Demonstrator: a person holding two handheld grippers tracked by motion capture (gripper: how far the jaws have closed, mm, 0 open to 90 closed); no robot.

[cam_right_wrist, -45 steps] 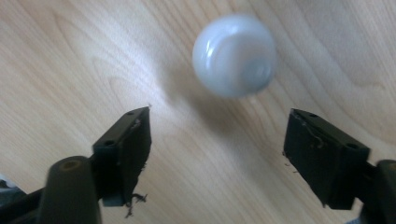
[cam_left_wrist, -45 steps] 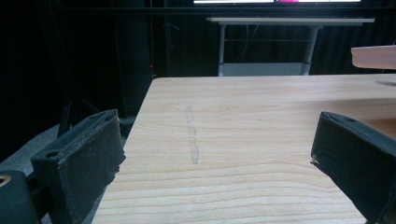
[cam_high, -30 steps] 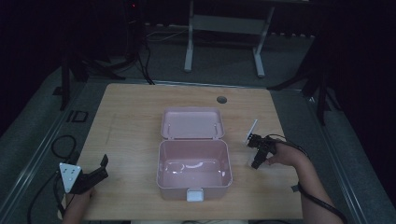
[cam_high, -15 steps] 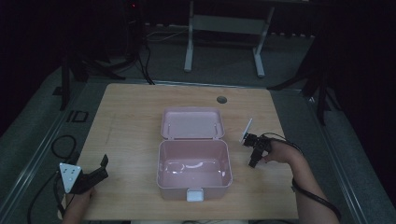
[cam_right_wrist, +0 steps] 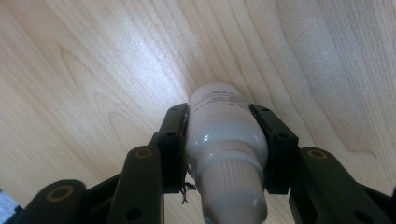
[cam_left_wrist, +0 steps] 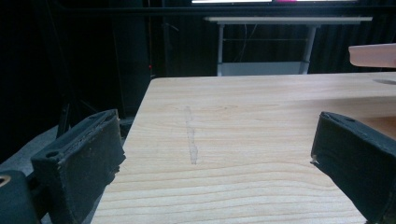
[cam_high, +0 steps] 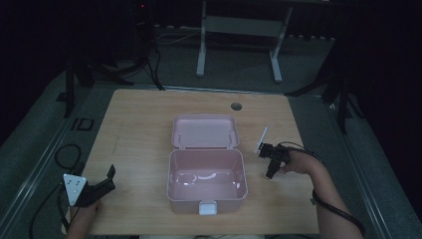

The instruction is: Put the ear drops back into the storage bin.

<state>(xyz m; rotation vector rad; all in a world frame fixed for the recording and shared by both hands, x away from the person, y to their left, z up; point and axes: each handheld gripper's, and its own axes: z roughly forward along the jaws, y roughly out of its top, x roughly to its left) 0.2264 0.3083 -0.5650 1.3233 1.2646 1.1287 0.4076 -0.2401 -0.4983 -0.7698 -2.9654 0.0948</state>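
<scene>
Light wooden bench [cam_high: 139, 149] under dim light, dark room behind. At its middle sits a pale pink plastic box [cam_high: 206, 177], open and showing a bare interior, with a white latch tab [cam_high: 207, 208] on the near wall; its hinged pink lid [cam_high: 205, 132] lies back flat on the bench on the far side. Right tongs [cam_high: 269, 172] stand just right of the box, pointing down at the bench, held by the person's right hand [cam_high: 296, 163], with the grey plate [cam_high: 262, 140] rising above them. In the right gripper view the right tongs [cam_right_wrist: 219, 154] are closed on a small white plastic bottle with a ribbed cap [cam_right_wrist: 223, 140], both jaws pressed flat against its sides, cap end toward the camera, base toward the wood; contact between base and bench cannot be told. Left tongs [cam_high: 107, 179] sit at the near left corner of the bench, well apart from the box, held by the left hand [cam_high: 82, 219]. In the left gripper view the left tongs [cam_left_wrist: 219, 154] are spread wide with nothing between the jaws, bare wood grain ahead. A small round dark grommet hole [cam_high: 236, 106] marks the bench's far edge.
</scene>
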